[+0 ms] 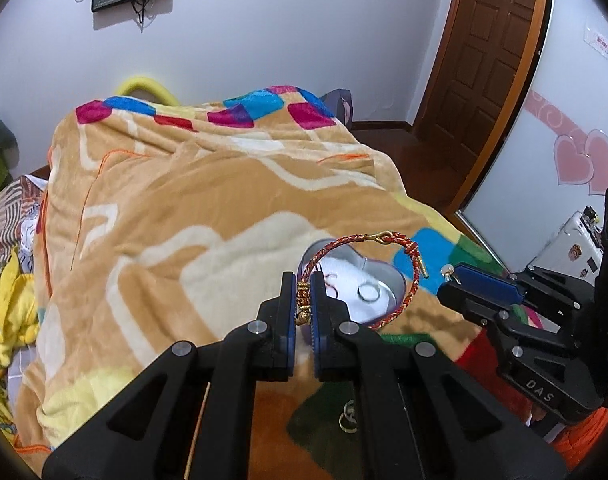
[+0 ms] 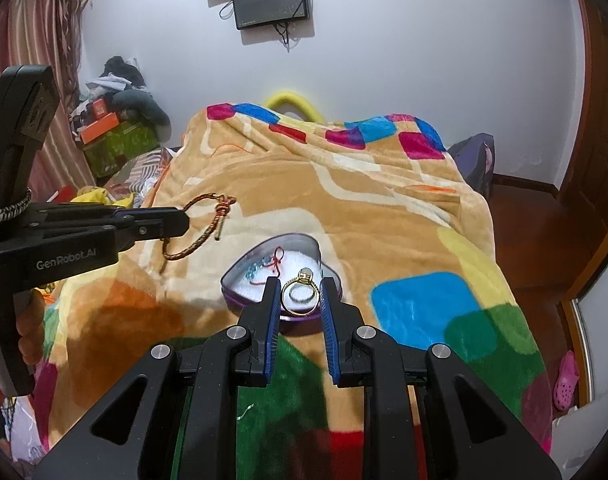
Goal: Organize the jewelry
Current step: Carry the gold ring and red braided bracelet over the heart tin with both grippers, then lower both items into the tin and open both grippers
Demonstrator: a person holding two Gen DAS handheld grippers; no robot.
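L claw [image 1: 304, 300] pinched on braided bracelet [image 1: 412, 276], R claw [image 2: 300, 300] clamping gold ring [image 2: 300, 294], both raised over heart tin [image 2: 240, 276].

A bed covered by a plush tan blanket [image 2: 344, 208] with coloured squares carries the things. A heart-shaped tin [image 2: 304, 245] lies directly on the blanket. Near the tin, a small gold ring [image 1: 347, 420] rests on a green patch.
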